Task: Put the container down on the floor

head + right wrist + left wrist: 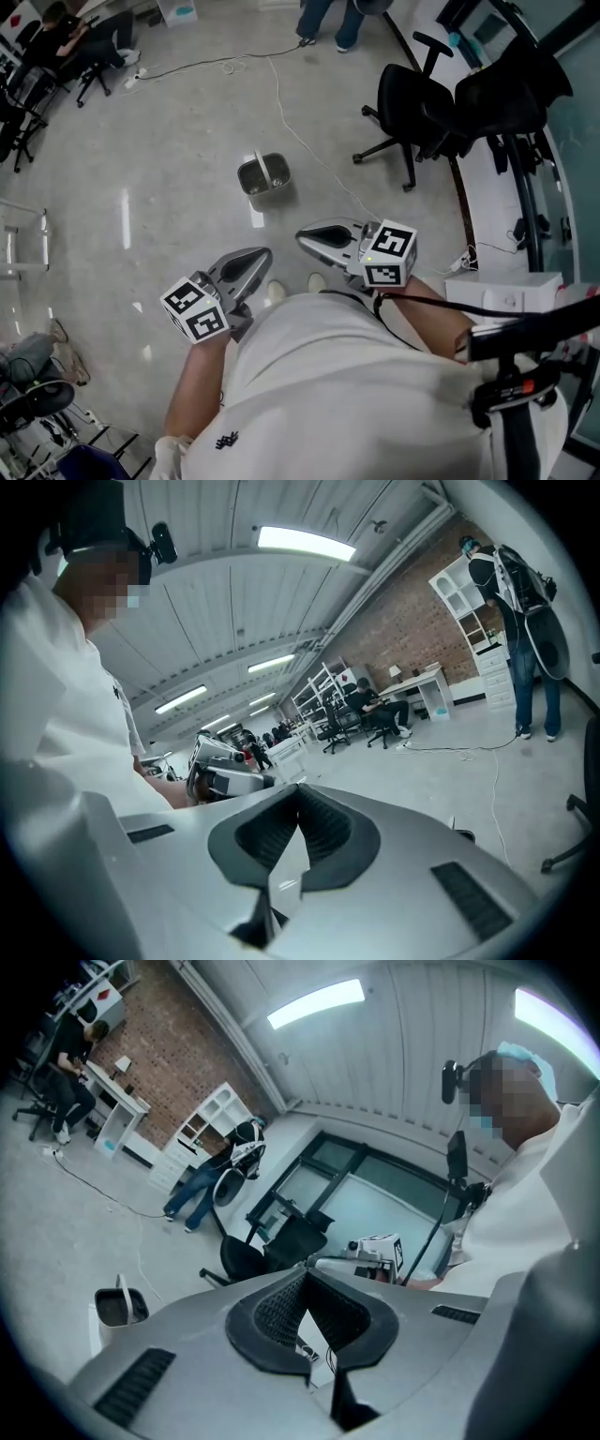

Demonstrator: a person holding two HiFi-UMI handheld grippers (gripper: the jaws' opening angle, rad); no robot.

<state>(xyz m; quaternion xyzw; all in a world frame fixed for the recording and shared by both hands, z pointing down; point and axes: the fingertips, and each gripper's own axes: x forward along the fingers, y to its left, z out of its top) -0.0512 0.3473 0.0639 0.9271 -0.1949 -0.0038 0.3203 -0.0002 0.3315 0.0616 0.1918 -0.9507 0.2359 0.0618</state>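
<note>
The container stands upright on the floor. It is a small grey pail-like bin with a thin handle raised over its open mouth. We see nothing inside it, though its bottom is dark. We judge it stiff, probably metal and light. Its smooth walls could slip between jaws, so the handle or the rim looks the surest place to take hold if it needs moving again. To us it looks already set down.

A white cable runs across the floor near the container's right side, and a black office chair stands well apart to its right. Nearer us than the container and clear of it, the left gripper and the right gripper hang close to our body, each with its jaws together on nothing.
</note>
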